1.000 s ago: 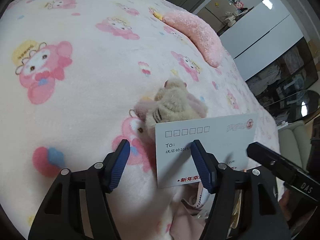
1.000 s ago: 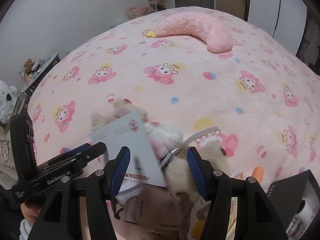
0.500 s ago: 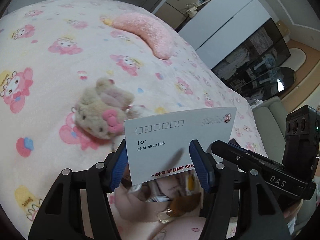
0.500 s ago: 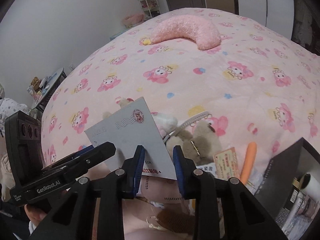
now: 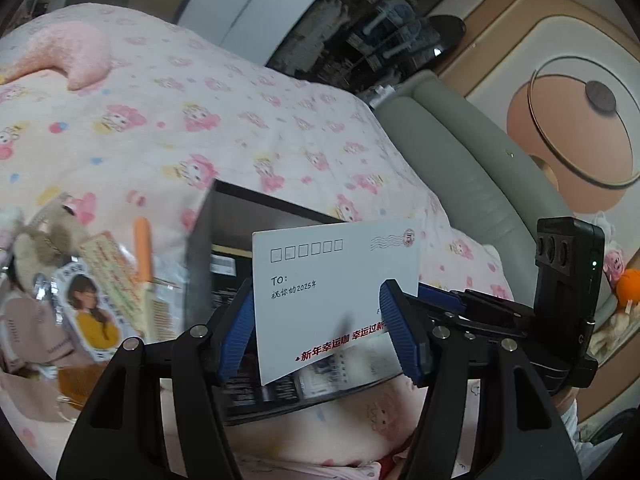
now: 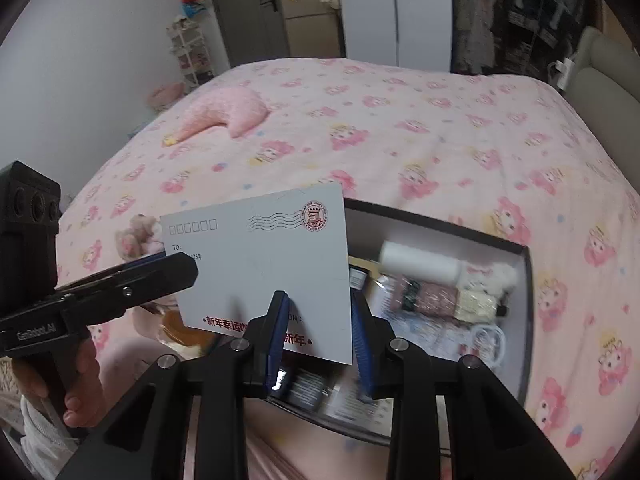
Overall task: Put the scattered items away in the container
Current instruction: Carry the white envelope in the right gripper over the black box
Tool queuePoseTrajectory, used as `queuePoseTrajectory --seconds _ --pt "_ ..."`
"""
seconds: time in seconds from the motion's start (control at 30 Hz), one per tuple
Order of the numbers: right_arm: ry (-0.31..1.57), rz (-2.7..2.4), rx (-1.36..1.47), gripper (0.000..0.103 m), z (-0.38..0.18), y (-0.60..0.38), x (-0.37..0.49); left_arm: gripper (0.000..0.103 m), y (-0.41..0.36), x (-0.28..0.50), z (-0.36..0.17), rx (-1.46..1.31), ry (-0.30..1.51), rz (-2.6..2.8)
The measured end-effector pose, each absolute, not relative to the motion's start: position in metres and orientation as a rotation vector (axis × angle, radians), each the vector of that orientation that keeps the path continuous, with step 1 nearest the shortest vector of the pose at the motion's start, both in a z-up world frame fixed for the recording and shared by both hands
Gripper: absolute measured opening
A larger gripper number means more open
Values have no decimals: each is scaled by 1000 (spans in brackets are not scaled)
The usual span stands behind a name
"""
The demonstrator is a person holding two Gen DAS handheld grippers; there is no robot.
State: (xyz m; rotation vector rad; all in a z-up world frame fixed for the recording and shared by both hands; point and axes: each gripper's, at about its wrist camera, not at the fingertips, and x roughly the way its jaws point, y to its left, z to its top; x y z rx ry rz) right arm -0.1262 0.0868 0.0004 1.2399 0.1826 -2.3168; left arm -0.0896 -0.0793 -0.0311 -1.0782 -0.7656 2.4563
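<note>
Left tongs (image 5: 320,332): clamp postcard (image 5: 336,292) | right tongs (image 6: 320,338): half-open, astride postcard

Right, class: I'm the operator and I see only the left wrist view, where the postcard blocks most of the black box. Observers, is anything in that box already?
Observer: Yes. The right wrist view shows the black box open, with a white cylinder lying by its far wall.
Operator: Is there bare floor left for the postcard?
Observer: Little that I can see; items seem to cover it, including a coiled white cable near the right wall.
</note>
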Motion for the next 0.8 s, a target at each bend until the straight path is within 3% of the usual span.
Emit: queuePoseTrajectory --seconds 0.37,0.57,0.8 --pt "97 -2222 1568 33 -80 179 -129 62 8 -129 -97 -1524 -556 2274" --pt "119 -2223 1579 42 -89 184 -125 62 13 -132 -112 -1552 -552 2214" --pt "117 -2262 1577 44 -83 197 -130 62 8 -131 -115 -1498 -627 2170"
